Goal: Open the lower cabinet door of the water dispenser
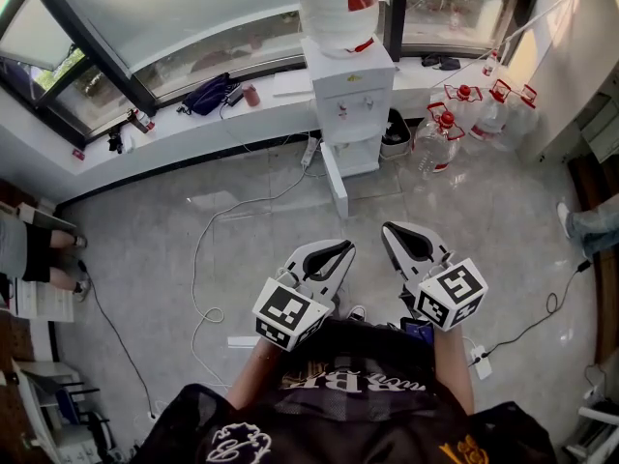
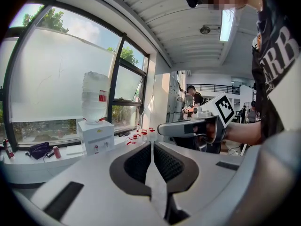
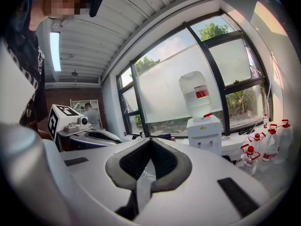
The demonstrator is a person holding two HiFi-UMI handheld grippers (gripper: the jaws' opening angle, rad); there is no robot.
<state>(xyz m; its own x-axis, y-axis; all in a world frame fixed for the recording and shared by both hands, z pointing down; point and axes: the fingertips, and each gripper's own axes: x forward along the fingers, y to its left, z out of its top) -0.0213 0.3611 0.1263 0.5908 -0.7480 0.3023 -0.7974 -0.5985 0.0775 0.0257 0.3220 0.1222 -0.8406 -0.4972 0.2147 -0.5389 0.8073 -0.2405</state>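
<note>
The water bottle (image 1: 338, 8) atop the water dispenser (image 1: 348, 85) is cut off by the head view's top edge; the lower cabinet door (image 1: 336, 184) shows only as a thin edge, its handle too small to tell; in the gripper views the left tool (image 2: 151, 146) and right tool (image 3: 149, 141) hide the dispenser's lower half; a person (image 1: 39, 254) at the left edge and a leg (image 1: 590, 222) at the right are cropped.

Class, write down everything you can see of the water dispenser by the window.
The water dispenser is a white, box-shaped cabinet, plastic by its look. It stands upright on the grey floor against the window ledge. An upturned clear bottle with a red label sits on top. Two small taps show on its front. Below them a white panel, apparently the lower door, juts out open.
</note>
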